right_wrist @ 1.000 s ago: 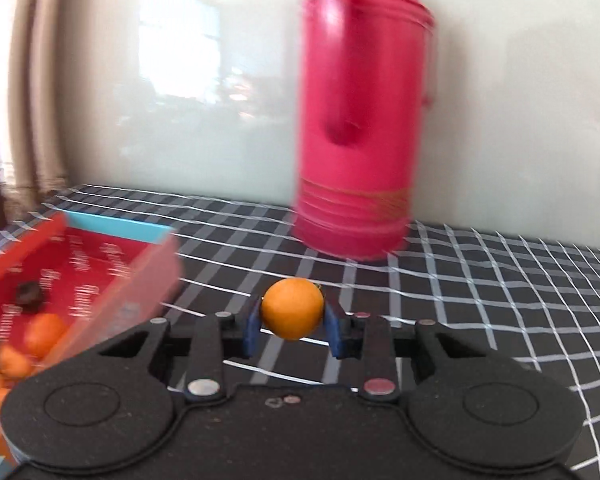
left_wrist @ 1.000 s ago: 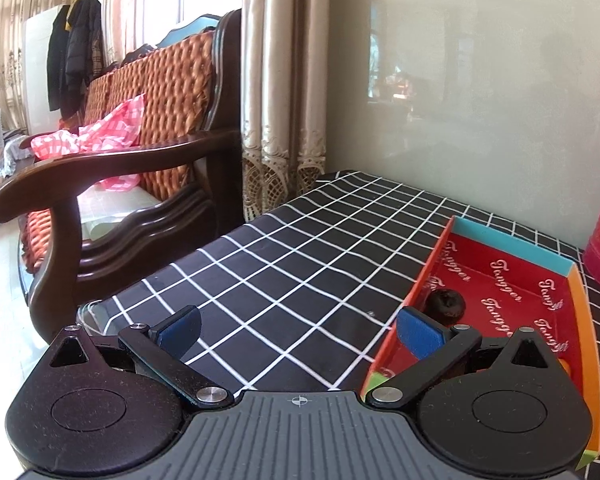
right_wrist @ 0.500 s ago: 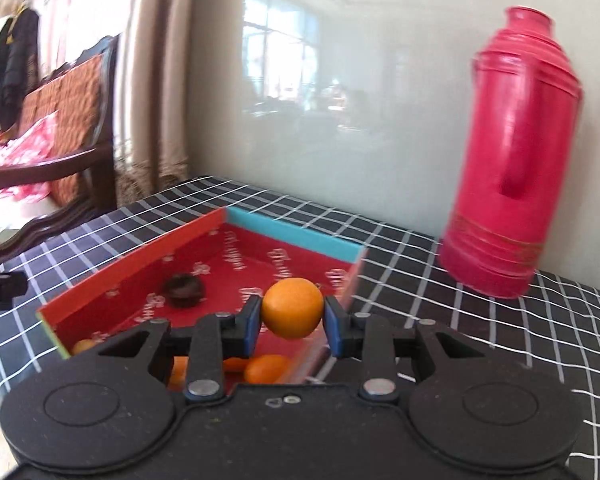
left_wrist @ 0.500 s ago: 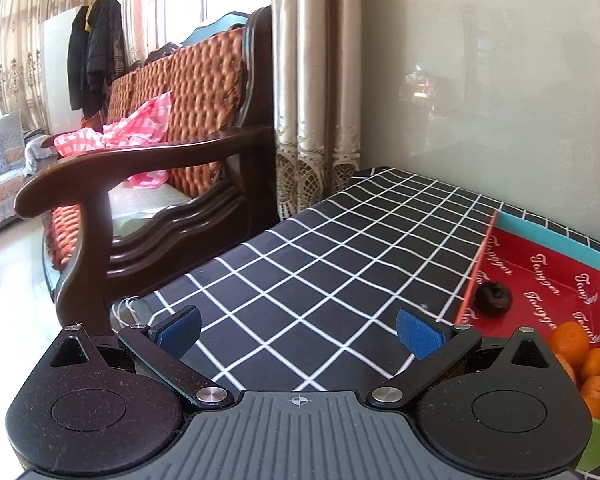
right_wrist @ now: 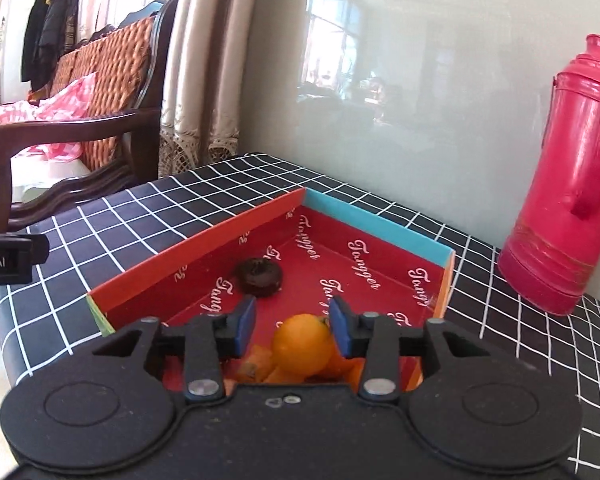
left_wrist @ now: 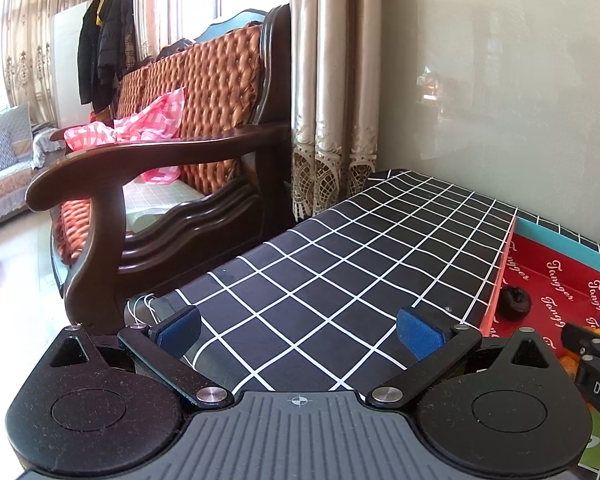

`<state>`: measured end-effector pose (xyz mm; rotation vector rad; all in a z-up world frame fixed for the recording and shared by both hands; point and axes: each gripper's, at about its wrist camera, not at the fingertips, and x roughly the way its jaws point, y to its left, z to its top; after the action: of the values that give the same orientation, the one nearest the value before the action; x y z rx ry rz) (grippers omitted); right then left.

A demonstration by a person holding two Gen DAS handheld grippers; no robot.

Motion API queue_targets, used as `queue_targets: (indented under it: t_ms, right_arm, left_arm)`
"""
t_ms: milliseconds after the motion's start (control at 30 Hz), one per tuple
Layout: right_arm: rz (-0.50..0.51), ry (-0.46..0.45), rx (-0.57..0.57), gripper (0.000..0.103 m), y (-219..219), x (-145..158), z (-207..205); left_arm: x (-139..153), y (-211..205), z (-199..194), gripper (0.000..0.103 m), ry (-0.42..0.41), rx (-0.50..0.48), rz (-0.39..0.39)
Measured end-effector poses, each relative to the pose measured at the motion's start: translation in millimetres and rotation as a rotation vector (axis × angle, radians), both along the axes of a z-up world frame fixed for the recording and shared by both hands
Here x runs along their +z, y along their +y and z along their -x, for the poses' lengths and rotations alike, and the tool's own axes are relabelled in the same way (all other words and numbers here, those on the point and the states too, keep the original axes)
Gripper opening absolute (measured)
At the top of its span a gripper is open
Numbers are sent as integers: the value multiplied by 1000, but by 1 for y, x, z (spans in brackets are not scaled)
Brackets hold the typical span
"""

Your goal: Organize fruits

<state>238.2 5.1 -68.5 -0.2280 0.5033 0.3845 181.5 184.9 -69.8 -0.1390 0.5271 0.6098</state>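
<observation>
A red box [right_wrist: 204, 248] with a blue far wall stands on the checked table. My right gripper [right_wrist: 294, 324] is open over the box's near end. An orange [right_wrist: 302, 346] sits just below and between its pads, on several other oranges [right_wrist: 256, 366]. A dark round fruit [right_wrist: 259, 276] lies further in. My left gripper [left_wrist: 298, 326] is open and empty over the table, left of the box [left_wrist: 556, 276]. The right gripper's tip shows at the left wrist view's right edge.
A tall red thermos [right_wrist: 568, 184] stands right of the box near the wall. A wooden armchair [left_wrist: 160, 160] with orange cushions stands beyond the table's left edge. Curtains hang behind it.
My right gripper has swung over the box, lowered and opened, and the orange has dropped out of its pads onto the pile. My left gripper has drifted left, away from the box.
</observation>
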Motion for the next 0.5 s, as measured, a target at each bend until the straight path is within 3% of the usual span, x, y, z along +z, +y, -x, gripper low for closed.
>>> queue_targets:
  t_ms: [100, 267, 500]
  right_arm:
    - [-31, -20, -40, 80, -10, 6, 2]
    - [-84, -36, -96, 80, -33, 22, 9]
    - [-108, -29, -206, 96, -70, 46, 43]
  left_arm:
    - [2, -2, 0, 103, -10, -6, -2]
    - [8, -12, -1, 103, -31, -40, -4]
    - [22, -40, 5, 103, -67, -157, 8]
